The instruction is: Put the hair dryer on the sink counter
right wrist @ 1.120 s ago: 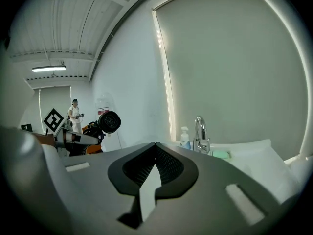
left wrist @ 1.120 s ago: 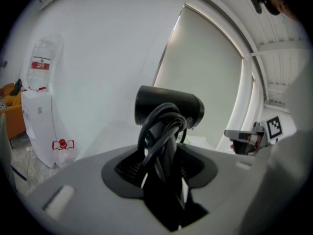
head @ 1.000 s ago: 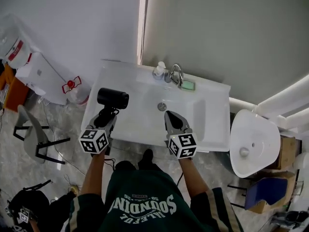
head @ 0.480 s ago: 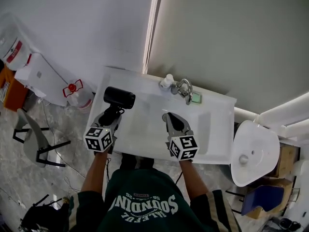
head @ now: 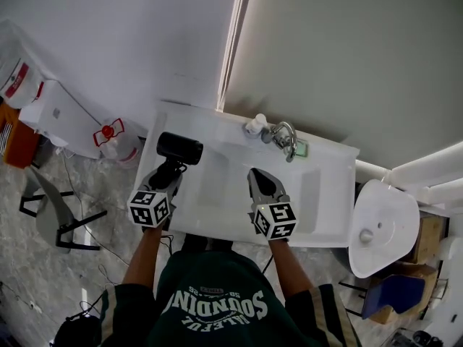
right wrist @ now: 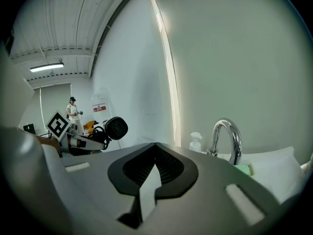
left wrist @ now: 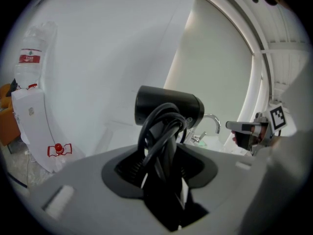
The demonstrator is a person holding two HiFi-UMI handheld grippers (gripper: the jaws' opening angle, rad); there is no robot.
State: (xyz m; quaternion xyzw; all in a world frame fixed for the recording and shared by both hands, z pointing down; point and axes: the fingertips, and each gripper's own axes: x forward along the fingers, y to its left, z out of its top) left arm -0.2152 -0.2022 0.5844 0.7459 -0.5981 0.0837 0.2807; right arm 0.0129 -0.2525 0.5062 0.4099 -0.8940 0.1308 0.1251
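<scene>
A black hair dryer [head: 179, 147] with its cord wound round the handle is over the left end of the white sink counter [head: 217, 194]; whether it rests on the counter I cannot tell. My left gripper [head: 168, 175] is shut on its handle. In the left gripper view the dryer [left wrist: 168, 106] stands up between the jaws of that gripper [left wrist: 164, 160], barrel pointing right. My right gripper [head: 257, 177] hovers over the basin with its jaws shut and nothing in them. In the right gripper view that gripper [right wrist: 155, 153] is empty and the dryer [right wrist: 116, 128] shows at the left.
A chrome faucet [head: 284, 136], a white soap bottle [head: 255, 126] and a green soap bar [head: 300, 148] line the counter's back edge against the wall. A white toilet [head: 383, 226] stands to the right. A water bottle [head: 116, 143] and a chair [head: 51, 208] are on the floor at the left.
The head view has shifted, so the sink now sits slightly further right and lower. Both grippers keep nearly the same places over the counter, and the left still holds the dryer.
</scene>
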